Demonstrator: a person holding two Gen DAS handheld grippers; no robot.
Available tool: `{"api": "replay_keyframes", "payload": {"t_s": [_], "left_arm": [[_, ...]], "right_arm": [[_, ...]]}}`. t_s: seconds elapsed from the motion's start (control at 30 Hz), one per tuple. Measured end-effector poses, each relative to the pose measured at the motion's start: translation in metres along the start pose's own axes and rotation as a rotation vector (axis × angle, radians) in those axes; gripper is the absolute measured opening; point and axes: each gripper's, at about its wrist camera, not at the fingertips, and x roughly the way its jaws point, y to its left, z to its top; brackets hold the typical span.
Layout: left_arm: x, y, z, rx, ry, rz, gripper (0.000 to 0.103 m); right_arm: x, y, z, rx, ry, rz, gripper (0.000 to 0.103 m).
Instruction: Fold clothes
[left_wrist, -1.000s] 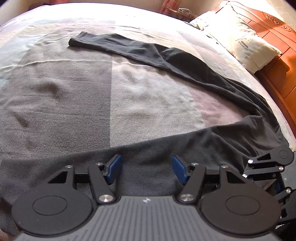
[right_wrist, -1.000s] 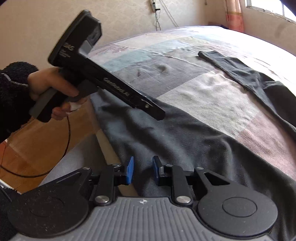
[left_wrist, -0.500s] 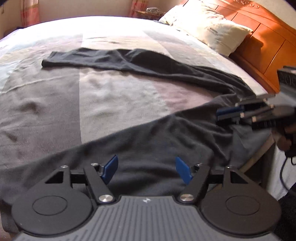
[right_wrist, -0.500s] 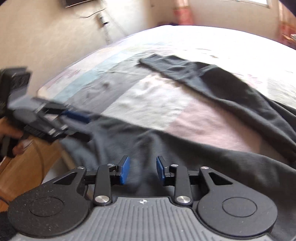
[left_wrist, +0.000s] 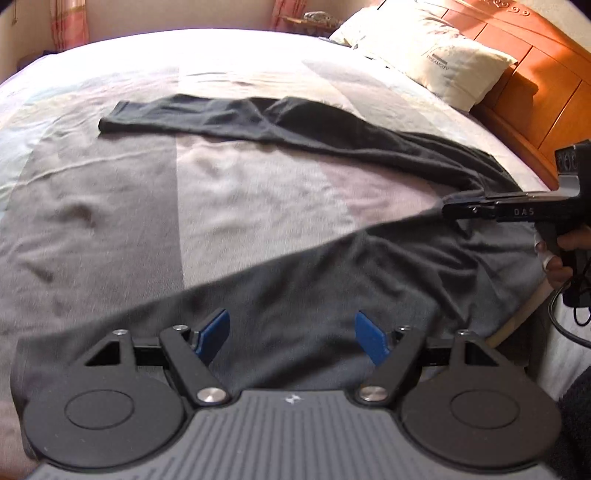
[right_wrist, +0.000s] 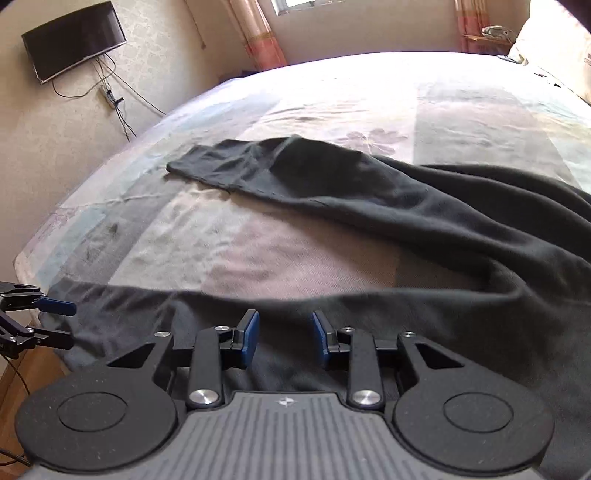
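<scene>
A long black garment (left_wrist: 369, 155) with two legs lies spread on the bed. One leg reaches to the far left (right_wrist: 229, 166); the other runs along the near edge (left_wrist: 295, 280). My left gripper (left_wrist: 291, 328) hovers over the near leg, its jaws opening, the blue pads clear of the cloth. In the right wrist view the left gripper (right_wrist: 72, 322) shows at the left, by the leg's end. My right gripper (right_wrist: 282, 328) stands partly open above the same leg, pressing nothing. Seen from the left wrist, the right gripper (left_wrist: 448, 208) is edge-on where the two legs meet.
A patchwork bedspread (left_wrist: 240, 192) covers the bed. A cream pillow (left_wrist: 436, 62) and an orange wooden headboard (left_wrist: 535, 85) are at the far right. A television (right_wrist: 74, 40) hangs on the wall. Wooden floor (right_wrist: 22, 369) lies beyond the bed's left corner.
The right gripper has moved along the near edge away from the left one and rolled, its jaws a little wider. The left jaws have spread further.
</scene>
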Motion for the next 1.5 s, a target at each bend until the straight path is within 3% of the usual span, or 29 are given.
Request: {"api": "replay_keyframes", "payload": {"t_s": [0.13,0.27,0.37,0.47,0.53,0.83,1.1,1.13,1.17,1.27,1.4,1.5], "left_arm": [[0.02,0.008,-0.008,-0.05,0.069,0.009,0.075],[0.007,0.016,-0.026,-0.082,0.057,-0.021,0.079],[0.005,0.015,-0.019,-0.057,0.063,0.013,0.08],[0.01,0.015,-0.016,-0.048,0.075,0.03,0.079],[0.013,0.015,-0.016,-0.048,0.08,0.032,0.08],[0.013,0.022,-0.02,-0.085,0.051,0.004,0.081],[0.015,0.018,-0.02,-0.055,0.059,0.003,0.086],[0.015,0.017,-0.02,-0.048,0.06,0.009,0.086],[0.014,0.016,-0.021,-0.045,0.061,0.014,0.086],[0.012,0.014,-0.022,-0.037,0.069,0.025,0.086],[0.006,0.014,-0.027,-0.039,0.085,0.038,0.086],[-0.004,0.016,-0.034,-0.036,0.085,0.063,0.086]], "right_arm": [[0.022,0.003,-0.008,-0.018,0.057,0.011,0.035],[0.003,-0.007,-0.019,0.002,0.102,0.031,0.035],[-0.003,-0.005,-0.009,0.0,0.11,0.027,0.035],[-0.002,0.005,0.015,-0.084,0.017,0.034,0.035],[0.007,0.009,0.027,-0.145,0.006,0.007,0.035],[0.033,0.02,0.013,-0.442,0.133,-0.059,0.035],[0.042,0.032,0.011,-0.67,0.179,-0.01,0.033],[0.044,0.032,0.014,-0.666,0.196,0.024,0.014],[0.044,0.034,0.015,-0.67,0.206,0.042,0.008],[0.05,0.039,0.018,-0.685,0.192,0.002,0.003],[0.064,0.031,0.031,-0.548,0.136,-0.088,0.001],[0.046,0.026,0.04,-0.432,0.083,-0.051,0.001]]}}
